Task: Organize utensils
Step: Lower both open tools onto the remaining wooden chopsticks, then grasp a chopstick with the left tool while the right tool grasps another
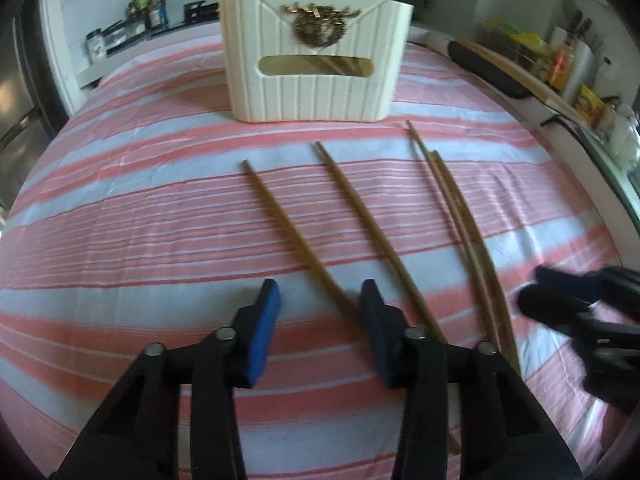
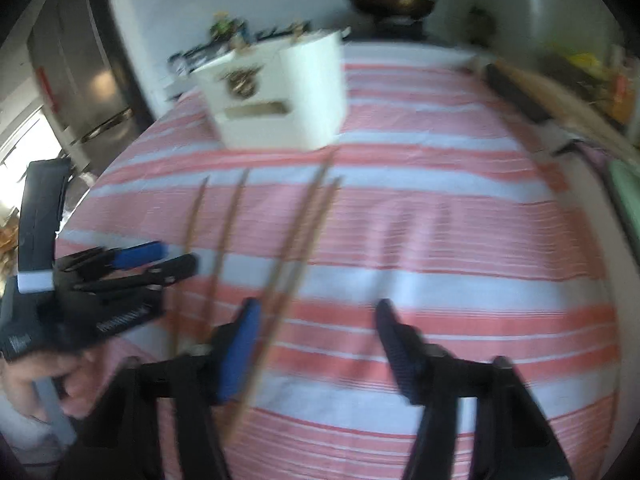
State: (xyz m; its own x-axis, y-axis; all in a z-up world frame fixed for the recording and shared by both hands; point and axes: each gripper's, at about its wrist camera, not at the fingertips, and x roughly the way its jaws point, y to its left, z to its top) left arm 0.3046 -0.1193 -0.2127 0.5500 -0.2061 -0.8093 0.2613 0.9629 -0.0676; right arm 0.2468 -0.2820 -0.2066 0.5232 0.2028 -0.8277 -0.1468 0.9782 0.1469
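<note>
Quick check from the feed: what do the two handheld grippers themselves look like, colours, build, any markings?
Both match: black linkage arms with round silver pivot pins, ending in flat rectangular blue finger pads. The left gripper, seen from the right wrist view, has a black body with small white lettering too blurred to read, a white band near its back, and a bare hand beneath it. The right gripper shows the same black-and-blue fingers. No cables visible.

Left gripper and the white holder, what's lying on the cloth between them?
In the left wrist view, loose chopsticks lie on the striped cloth between the open left gripper and the white holder; nothing else.
</note>
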